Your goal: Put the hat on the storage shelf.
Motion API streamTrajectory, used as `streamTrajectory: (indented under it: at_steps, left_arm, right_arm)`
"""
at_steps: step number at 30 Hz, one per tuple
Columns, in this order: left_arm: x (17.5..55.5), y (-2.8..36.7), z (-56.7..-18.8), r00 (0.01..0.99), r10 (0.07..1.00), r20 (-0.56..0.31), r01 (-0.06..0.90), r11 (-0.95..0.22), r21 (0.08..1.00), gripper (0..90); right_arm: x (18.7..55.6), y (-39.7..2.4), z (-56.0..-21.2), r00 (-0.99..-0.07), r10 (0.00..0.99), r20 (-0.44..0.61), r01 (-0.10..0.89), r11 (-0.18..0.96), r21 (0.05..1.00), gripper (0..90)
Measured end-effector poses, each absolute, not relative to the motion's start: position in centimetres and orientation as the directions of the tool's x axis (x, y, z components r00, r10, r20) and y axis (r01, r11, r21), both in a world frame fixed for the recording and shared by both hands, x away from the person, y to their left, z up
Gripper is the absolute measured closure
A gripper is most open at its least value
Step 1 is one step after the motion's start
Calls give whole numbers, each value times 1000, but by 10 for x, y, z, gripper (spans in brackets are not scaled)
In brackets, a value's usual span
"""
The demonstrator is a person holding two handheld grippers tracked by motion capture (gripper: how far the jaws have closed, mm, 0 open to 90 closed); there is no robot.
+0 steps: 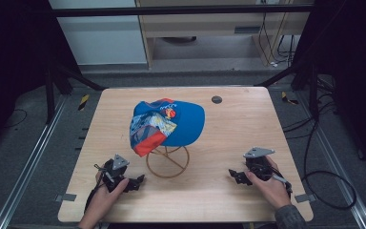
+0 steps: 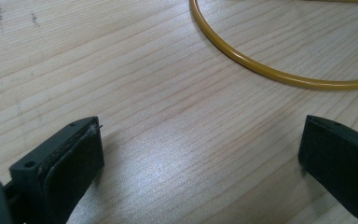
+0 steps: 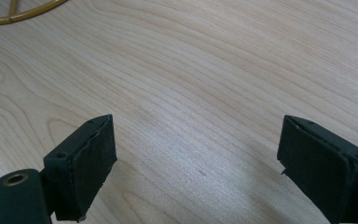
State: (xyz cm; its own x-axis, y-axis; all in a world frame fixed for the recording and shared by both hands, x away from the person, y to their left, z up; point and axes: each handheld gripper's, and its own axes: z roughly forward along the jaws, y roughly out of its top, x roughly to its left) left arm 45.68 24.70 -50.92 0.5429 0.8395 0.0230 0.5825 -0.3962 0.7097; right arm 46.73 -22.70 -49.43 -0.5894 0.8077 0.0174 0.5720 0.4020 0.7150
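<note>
A blue cap [image 1: 167, 125] with a red and patterned panel sits on a gold wire stand [image 1: 167, 162] at the middle of the wooden table [image 1: 228, 138]. My left gripper [image 1: 137, 182] rests on the table left of the stand's ring, jaws wide apart and empty. In the left gripper view the gold ring [image 2: 270, 70] curves just ahead of the open gripper [image 2: 200, 154]. My right gripper [image 1: 236, 175] lies right of the stand, also open and empty. A bit of the ring [image 3: 14, 16] shows at the top left of the right gripper view, beyond the gripper [image 3: 198, 158].
A small dark round grommet [image 1: 216, 99] sits in the table near its far edge. Black frame legs stand behind the table and cables [image 1: 324, 186] trail on the floor at the right. Bare wood lies between both grippers and the near edge.
</note>
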Motion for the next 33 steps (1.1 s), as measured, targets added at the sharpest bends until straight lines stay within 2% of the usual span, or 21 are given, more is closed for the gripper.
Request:
streamTrajectory:
  at_steps: [11, 33]
  left_arm:
    - [457, 247, -509, 543, 839, 24, 582, -397, 710, 0]
    - [457, 247, -509, 543, 840, 23, 582, -396, 710, 0]
  right_arm:
    - [473, -222, -505, -552, 833, 31, 606, 376, 701, 97]
    - [470, -217, -512, -496, 868, -5, 589, 341, 733, 64]
